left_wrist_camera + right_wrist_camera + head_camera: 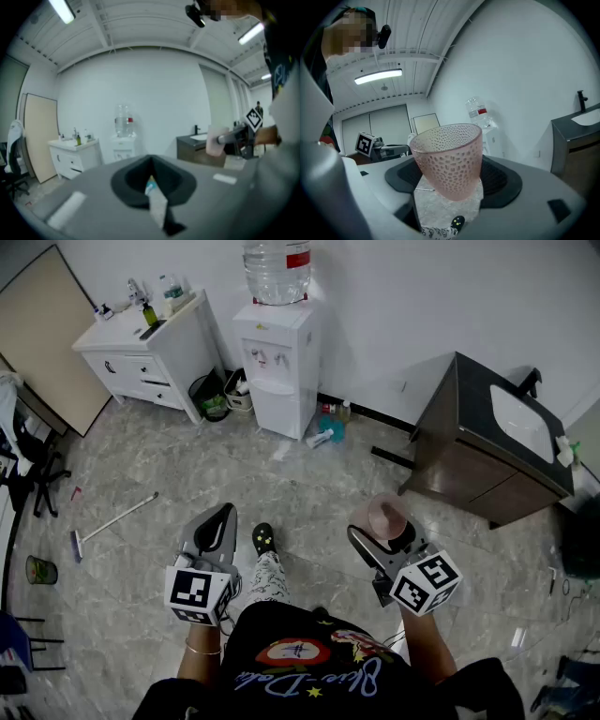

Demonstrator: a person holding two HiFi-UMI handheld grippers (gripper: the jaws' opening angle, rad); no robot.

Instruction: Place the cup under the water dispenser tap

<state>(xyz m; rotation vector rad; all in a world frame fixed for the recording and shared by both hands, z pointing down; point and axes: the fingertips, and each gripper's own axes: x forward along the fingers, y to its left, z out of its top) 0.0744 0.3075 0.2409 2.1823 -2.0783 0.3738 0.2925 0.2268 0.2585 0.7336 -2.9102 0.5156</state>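
A pink dimpled cup [449,161] sits upright between the pads of my right gripper [452,180], which is shut on it. In the head view the cup [385,517] and right gripper [382,526] hang at the lower right, well short of the dispenser. The white water dispenser [278,367], with a clear bottle on top, stands against the far wall, its taps [269,359] facing me. My left gripper [217,521] is held at the lower left, shut and empty. The left gripper view shows the dispenser [123,143] far ahead and the cup [214,139] off to the right.
A white cabinet [150,348] stands left of the dispenser with a dark bin [212,395] between them. A dark sink vanity [487,442] is at the right. Bottles [326,435] lie by the dispenser's foot. A broom [111,524] lies on the marble floor at the left.
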